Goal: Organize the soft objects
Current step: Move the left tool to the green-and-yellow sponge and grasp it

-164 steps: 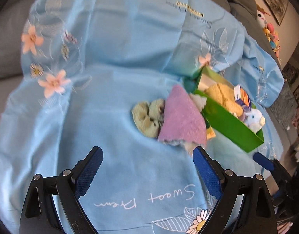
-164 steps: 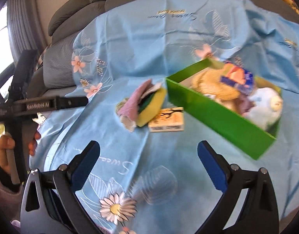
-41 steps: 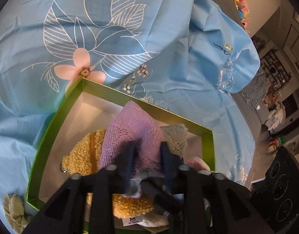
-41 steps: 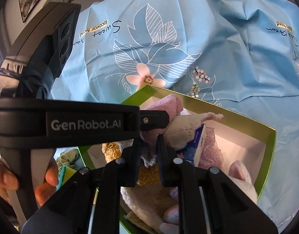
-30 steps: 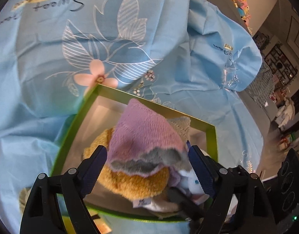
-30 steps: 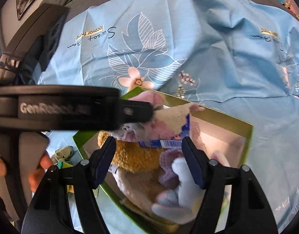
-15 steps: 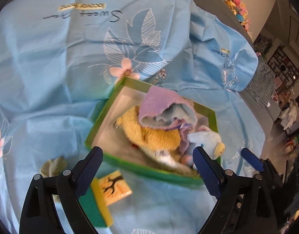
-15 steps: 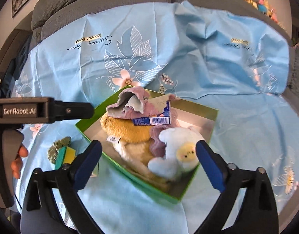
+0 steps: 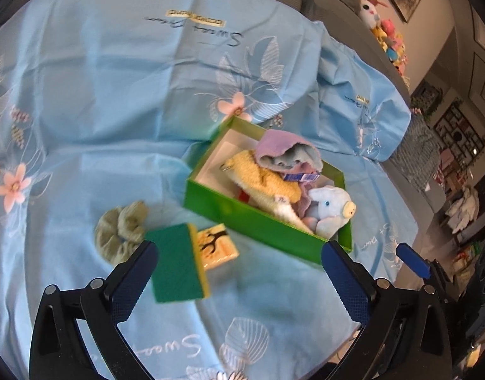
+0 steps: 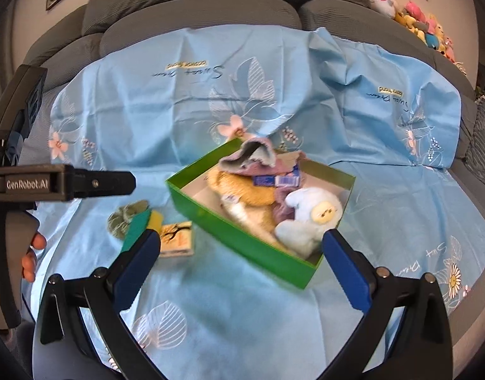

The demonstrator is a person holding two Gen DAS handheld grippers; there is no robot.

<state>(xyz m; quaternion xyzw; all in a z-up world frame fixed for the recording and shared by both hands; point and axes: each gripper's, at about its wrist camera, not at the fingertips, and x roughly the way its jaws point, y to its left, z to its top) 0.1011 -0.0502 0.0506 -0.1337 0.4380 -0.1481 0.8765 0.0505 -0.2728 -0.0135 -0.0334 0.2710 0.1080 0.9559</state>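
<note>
A green box (image 9: 258, 220) (image 10: 242, 237) sits on the blue sheet and holds a purple knit cloth (image 9: 283, 145) (image 10: 251, 158), a yellow fuzzy toy (image 9: 264, 180) (image 10: 239, 190) and a pale blue plush (image 9: 331, 204) (image 10: 312, 218). Left of the box lie a green-and-yellow sponge (image 9: 176, 266) (image 10: 141, 224), a small printed pack (image 9: 215, 245) (image 10: 176, 239) and a grey-green scrunchie (image 9: 122, 228) (image 10: 127, 217). My left gripper (image 9: 239, 272) is open and empty above the sponge. My right gripper (image 10: 237, 262) is open and empty in front of the box.
The blue flowered sheet (image 10: 210, 88) covers a grey sofa (image 10: 195, 3). Plush toys (image 10: 413, 9) line the sofa's back at the right. The left gripper's body (image 10: 27, 183) shows at the left of the right wrist view. The room's shelves (image 9: 457, 133) lie far right.
Both grippers have let go of the purple cloth, opened and pulled back and up from the box. The cloth now lies in the box on the yellow toy.
</note>
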